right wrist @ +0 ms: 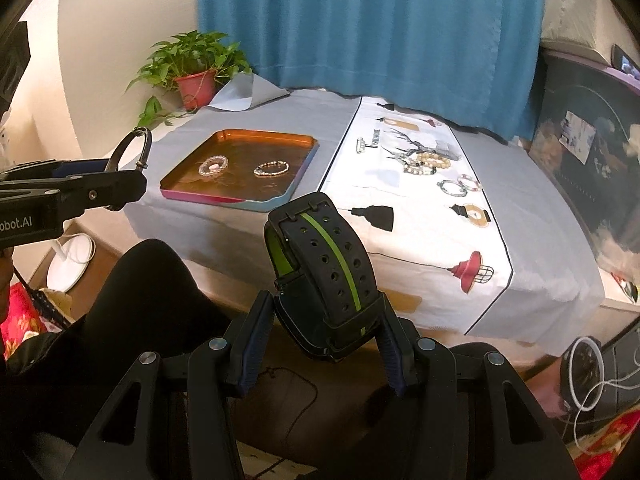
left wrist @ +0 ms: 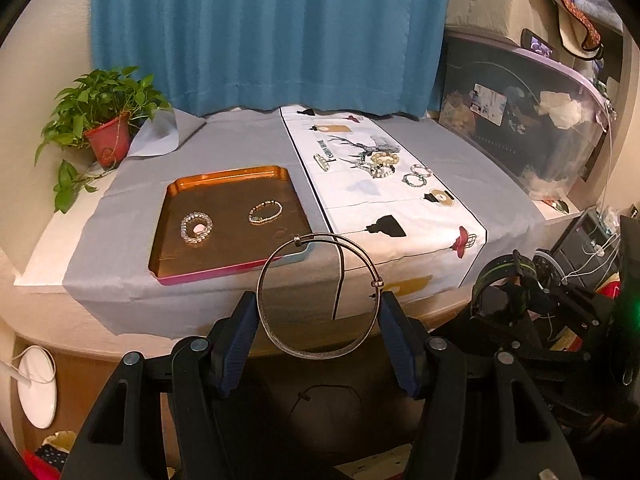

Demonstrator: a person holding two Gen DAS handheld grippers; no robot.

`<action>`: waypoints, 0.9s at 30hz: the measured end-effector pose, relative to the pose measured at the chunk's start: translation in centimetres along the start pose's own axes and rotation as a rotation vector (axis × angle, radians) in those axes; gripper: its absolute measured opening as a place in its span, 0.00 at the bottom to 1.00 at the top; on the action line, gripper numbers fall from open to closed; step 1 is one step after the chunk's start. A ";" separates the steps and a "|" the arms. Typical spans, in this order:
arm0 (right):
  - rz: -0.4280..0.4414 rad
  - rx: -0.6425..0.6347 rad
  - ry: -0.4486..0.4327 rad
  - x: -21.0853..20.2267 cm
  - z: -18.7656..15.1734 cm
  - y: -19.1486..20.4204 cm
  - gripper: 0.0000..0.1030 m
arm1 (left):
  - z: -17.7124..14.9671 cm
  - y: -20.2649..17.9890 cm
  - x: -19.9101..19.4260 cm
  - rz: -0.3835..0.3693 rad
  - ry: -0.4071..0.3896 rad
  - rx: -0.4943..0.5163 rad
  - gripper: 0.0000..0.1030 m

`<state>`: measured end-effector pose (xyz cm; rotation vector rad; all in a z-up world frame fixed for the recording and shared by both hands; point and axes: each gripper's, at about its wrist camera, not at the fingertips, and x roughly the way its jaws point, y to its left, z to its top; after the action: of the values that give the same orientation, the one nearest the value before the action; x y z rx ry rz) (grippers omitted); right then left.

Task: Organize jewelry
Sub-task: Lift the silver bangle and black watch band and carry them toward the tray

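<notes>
Jewelry split across two spots on the table (left wrist: 224, 136): two bead bracelets already in the orange tray (left wrist: 280, 184), rest in a loose cluster on the white printed runner (left wrist: 360, 208).

L gripper (left wrist: 318, 320): pads pinch a thin silver bangle (left wrist: 320, 294) at its two sides, ring upright, held off the table's front edge, in front of the tray's near right corner. Same bangle shows in R view (right wrist: 130, 154), sticking up from the L gripper (right wrist: 120, 176).

R gripper (right wrist: 320, 344): pads clamp a black watch w/ green stripe (right wrist: 320, 272) by the lower part of its looped strap; strap arches up and away from me. Held off the front edge, between tray and runner.

Tray: clear bead bracelet (left wrist: 196, 229) at left, w/ a pink piece inside its ring; gold-tone bead bracelet (left wrist: 265, 212) to its right, well apart.

Runner: pile of cream and pale bead bracelets (left wrist: 380, 164) near the stag print; two small bracelets (left wrist: 418, 175) just beside it, toward the right edge; a bar-shaped piece (left wrist: 321, 161) at the runner's left edge.

Potted plant (left wrist: 108, 128) at the table's far left corner.
</notes>
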<state>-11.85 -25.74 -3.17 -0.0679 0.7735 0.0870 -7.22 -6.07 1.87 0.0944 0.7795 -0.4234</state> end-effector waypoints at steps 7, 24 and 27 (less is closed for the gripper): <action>-0.002 -0.002 0.004 0.1 0.0 0.2 0.49 | 0.0 0.3 -0.1 0.003 -0.004 -0.003 0.55; -0.016 -0.025 0.056 2.7 1.5 0.2 0.49 | 0.9 2.6 2.2 0.022 0.025 -0.050 0.55; -0.021 -0.032 0.069 3.5 2.0 0.4 0.49 | 1.2 3.6 2.9 0.028 0.030 -0.062 0.55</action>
<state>-8.05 -24.99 -4.18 -0.1098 0.8398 0.0778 -3.19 -4.07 0.47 0.0538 0.8196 -0.3720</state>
